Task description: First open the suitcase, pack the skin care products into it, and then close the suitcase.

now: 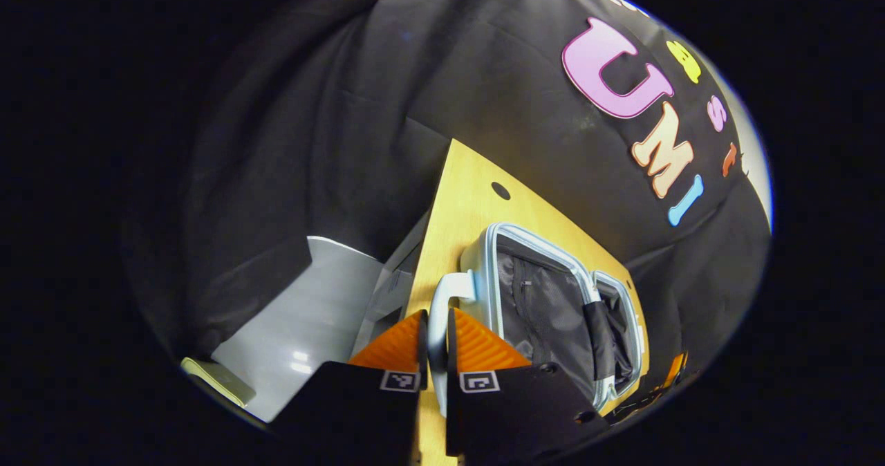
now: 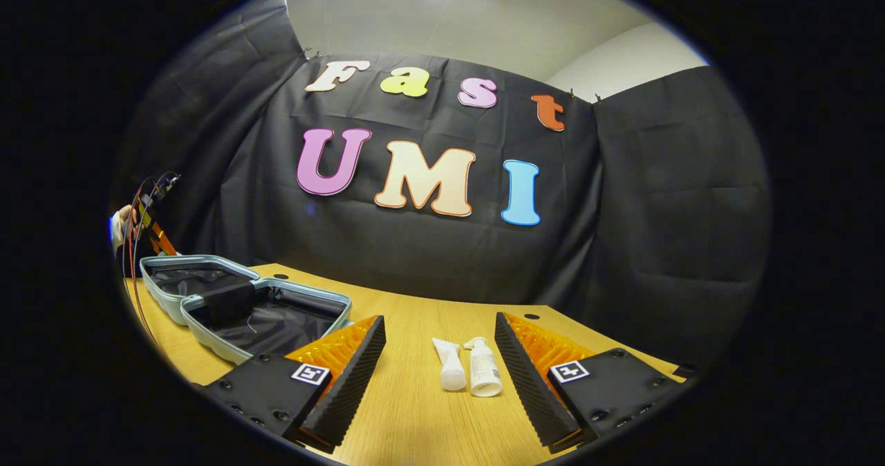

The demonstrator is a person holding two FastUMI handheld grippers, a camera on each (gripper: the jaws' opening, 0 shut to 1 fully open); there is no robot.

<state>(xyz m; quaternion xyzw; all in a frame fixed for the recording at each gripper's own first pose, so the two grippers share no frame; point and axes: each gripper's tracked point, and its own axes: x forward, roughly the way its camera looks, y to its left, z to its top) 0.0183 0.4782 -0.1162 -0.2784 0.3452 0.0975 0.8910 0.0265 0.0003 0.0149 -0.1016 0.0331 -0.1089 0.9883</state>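
The pale blue suitcase (image 1: 484, 258) lies open on the wooden table, both halves flat with black lining showing. My left gripper (image 1: 435, 317) is shut on its light handle (image 1: 444, 290) at the end of the case. In the right gripper view the suitcase (image 2: 304, 290) sits at the left, and the left gripper (image 2: 151, 210) with its cables and a hand (image 2: 119, 225) is behind its far half. A white tube (image 2: 451, 368) and a small white bottle (image 2: 482, 370) lie side by side on the table, just ahead between the fingers of my open right gripper (image 2: 439, 322).
The wooden table (image 2: 415, 417) has a small round hole (image 2: 531, 317) near its back edge, close to the black cloth wall. Beyond the table's end, the left gripper view looks down on grey floor (image 1: 304, 321).
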